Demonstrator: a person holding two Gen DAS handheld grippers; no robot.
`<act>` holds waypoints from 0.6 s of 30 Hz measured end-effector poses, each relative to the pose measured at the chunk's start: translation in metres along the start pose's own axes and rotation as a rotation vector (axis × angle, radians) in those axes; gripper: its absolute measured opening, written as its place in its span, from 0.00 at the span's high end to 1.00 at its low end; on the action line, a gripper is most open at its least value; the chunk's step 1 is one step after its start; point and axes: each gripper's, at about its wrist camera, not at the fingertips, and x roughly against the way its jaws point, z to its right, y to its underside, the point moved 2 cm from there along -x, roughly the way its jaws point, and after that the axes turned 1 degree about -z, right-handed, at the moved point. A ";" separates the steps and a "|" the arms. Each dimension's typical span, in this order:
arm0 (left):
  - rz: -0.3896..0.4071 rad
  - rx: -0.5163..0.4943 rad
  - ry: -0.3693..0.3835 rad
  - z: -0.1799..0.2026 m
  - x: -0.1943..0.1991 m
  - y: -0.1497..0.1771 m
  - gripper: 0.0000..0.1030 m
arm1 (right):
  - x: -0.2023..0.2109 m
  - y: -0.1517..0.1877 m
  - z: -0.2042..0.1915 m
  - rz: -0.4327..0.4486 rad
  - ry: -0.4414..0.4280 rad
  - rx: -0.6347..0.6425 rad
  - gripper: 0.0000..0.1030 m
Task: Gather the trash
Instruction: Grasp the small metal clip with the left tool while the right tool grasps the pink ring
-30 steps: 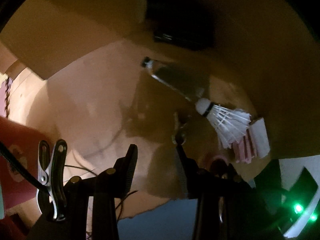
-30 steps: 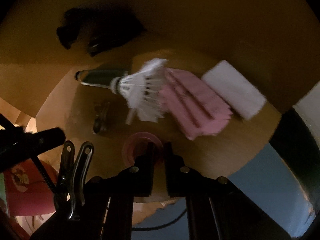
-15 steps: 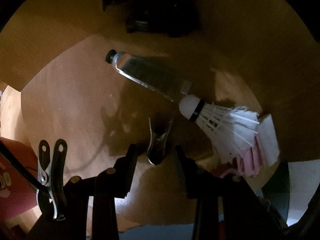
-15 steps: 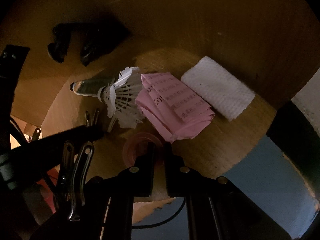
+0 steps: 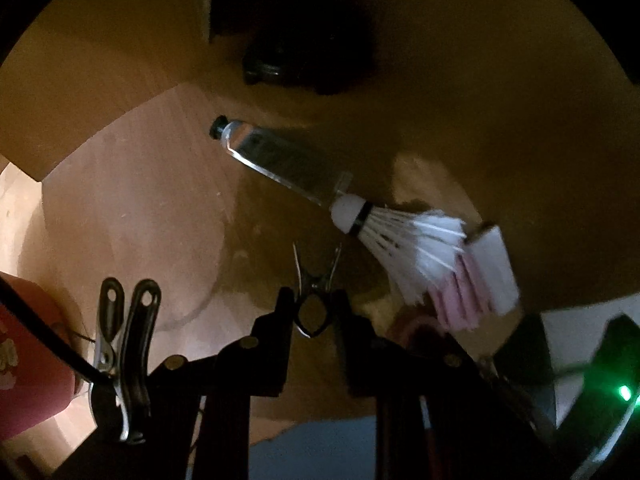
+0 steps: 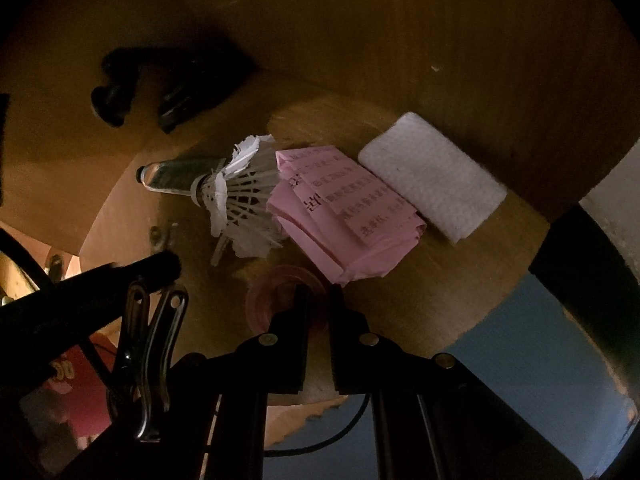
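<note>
Left tongs [image 5: 314,300] now closed in around metal clip [image 5: 314,304], seemingly pinching it; half a second back, wider. Right tongs [image 6: 318,296] narrow, gripping pink ring [image 6: 280,292].

A round wooden table [image 6: 460,280] carries a tube [image 5: 280,160], shuttlecock [image 6: 244,200], pink paper [image 6: 344,212], and white cloth [image 6: 432,176] near its far edge.

Both grippers, left gripper [image 5: 312,312] and right gripper [image 6: 318,300], were built with 2 black fingers, brass-coloured screws, a metal clip and black cable.
</note>
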 end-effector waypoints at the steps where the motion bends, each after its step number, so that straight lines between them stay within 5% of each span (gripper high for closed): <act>1: 0.000 0.000 0.001 -0.002 0.004 0.002 0.81 | 0.000 0.001 0.000 -0.004 -0.002 -0.005 0.91; 18: 0.044 0.137 0.052 -0.062 0.104 0.047 0.81 | 0.016 0.032 -0.033 -0.054 -0.064 0.029 0.91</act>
